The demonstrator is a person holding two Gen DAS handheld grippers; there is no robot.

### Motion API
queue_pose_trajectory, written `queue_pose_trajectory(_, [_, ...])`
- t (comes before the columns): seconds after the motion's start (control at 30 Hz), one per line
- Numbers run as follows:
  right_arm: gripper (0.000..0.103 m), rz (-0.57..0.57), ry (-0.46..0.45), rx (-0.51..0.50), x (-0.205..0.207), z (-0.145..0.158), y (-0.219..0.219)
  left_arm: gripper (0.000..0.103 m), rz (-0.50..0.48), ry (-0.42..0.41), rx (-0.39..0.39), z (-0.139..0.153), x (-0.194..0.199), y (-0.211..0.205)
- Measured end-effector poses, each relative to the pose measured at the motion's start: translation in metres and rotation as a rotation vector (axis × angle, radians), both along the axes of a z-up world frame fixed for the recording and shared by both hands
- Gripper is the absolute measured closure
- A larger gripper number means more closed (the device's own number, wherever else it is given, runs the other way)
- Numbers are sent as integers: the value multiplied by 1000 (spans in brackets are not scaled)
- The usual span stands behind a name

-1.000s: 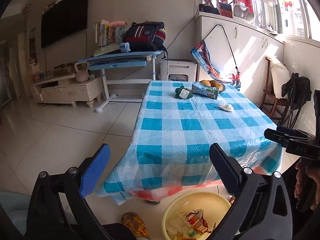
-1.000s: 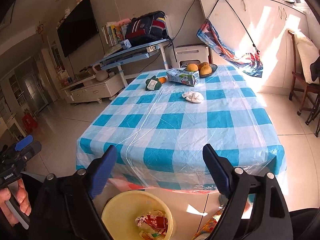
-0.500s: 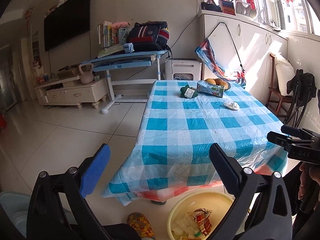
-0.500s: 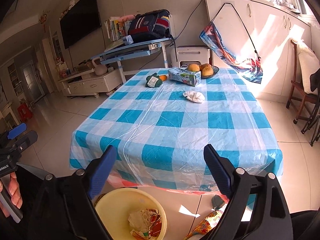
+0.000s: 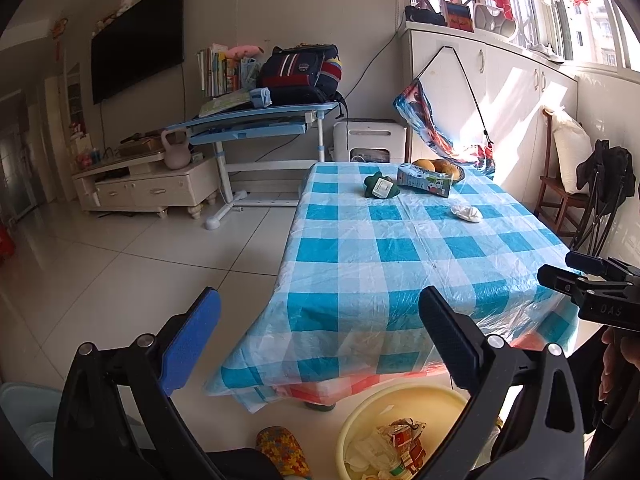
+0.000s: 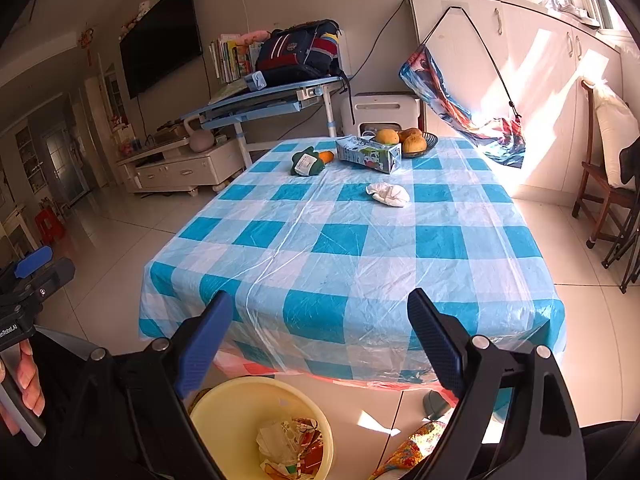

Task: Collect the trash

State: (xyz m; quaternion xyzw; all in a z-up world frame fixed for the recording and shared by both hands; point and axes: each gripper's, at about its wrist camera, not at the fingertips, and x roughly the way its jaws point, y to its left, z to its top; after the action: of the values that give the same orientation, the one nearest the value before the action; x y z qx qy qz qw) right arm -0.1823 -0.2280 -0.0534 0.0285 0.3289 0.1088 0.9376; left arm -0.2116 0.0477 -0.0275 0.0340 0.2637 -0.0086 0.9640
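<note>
A crumpled white tissue [image 6: 389, 194] lies on the blue-checked table [image 6: 360, 252], past its middle; it also shows in the left wrist view [image 5: 466, 213]. A milk carton [image 6: 369, 153] lies on its side at the far end, next to a green stuffed toy [image 6: 307, 163]. A yellow bin [image 6: 224, 408] with wrappers inside stands on the floor at the table's near edge. My left gripper [image 5: 320, 332] and right gripper [image 6: 320, 330] are both open and empty, held above the bin, short of the table.
A bowl of oranges [image 6: 412, 141] stands at the table's far end. A wooden chair [image 6: 608, 200] with a white cushion stands to the right. A blue desk [image 5: 256, 124] with a backpack and a TV stand [image 5: 148, 184] are at the far left.
Both grippers have drawn back and risen a little from the table; the view has shifted right in the left wrist view. Jaws stay open. Objects on the table have not moved.
</note>
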Motion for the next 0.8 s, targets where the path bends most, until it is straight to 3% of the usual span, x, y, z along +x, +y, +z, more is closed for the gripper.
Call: queue_pose_trajectory(0.8, [18, 10, -13, -16, -3, 4, 3, 7, 23, -6, 24, 0, 2, -2])
